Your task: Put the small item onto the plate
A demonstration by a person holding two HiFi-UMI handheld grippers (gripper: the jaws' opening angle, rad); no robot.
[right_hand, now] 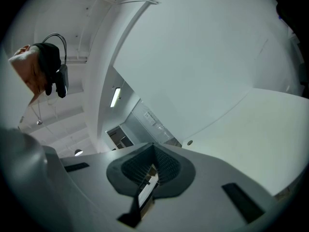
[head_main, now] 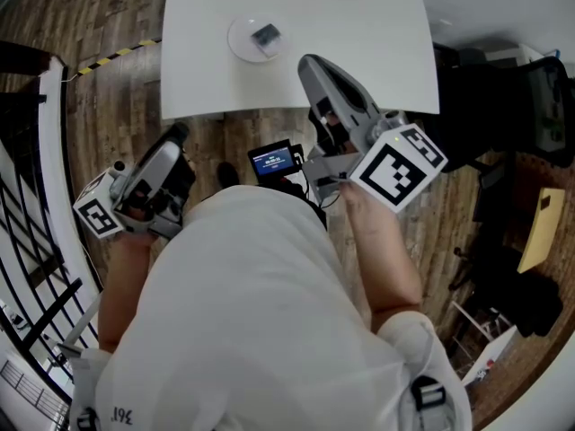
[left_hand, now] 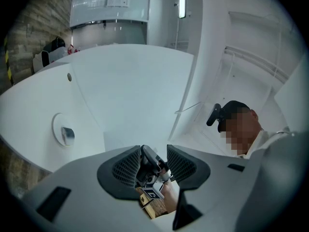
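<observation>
Near the body, the left gripper point(left_hand: 153, 164) hangs empty, jaws apart. The right gripper point(right_hand: 151, 172), pads pressed together on nothing, points over the white table point(head_main: 359, 25). Far left, the small item point(head_main: 266, 36) already lies on the plate point(head_main: 238, 45) — seemingly light, flat, perhaps slick — best pinched across its narrow sides.

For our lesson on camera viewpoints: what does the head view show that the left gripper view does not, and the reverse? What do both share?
Only the head view: a small lit screen in front of the person, the left gripper from outside. Only the left gripper view: its own jaws standing apart, a ceiling light. Both: the white table, the plate with the small item on it, the right gripper.
</observation>
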